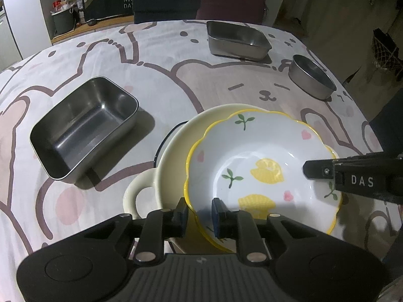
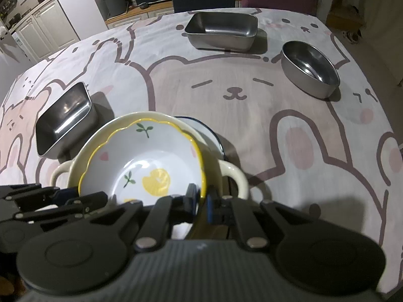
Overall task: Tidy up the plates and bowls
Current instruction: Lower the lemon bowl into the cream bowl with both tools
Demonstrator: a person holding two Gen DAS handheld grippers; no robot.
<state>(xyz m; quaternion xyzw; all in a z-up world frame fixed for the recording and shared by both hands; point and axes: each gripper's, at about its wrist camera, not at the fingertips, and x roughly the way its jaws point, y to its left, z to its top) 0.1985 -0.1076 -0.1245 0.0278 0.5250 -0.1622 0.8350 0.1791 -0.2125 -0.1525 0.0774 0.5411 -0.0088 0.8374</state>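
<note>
**Both grippers on the lemon bowl's rim**

On the bear-print tablecloth, near the front edge, a scalloped lemon-print bowl sits tilted inside a cream two-handled bowl, which in turn rests on a blue-rimmed plate. The left gripper straddles the lemon bowl's near rim, one pad outside and one inside; its jaws are narrow, but whether the pads actually press the rim I cannot tell. The right gripper is clenched on the same bowl's rim at the opposite side. Three steel containers stand well apart: a rectangular tin to the left, another rectangular tin at the far side, and an oval tin to the right.

The step looks like seating the lemon bowl into the cream one. To do it well, I would level it so its scalloped rim lies evenly inside the cream wall, lower both sides together, and release only once the bowl rests without rocking. Letting one side go first could make it slide or clatter.
</note>
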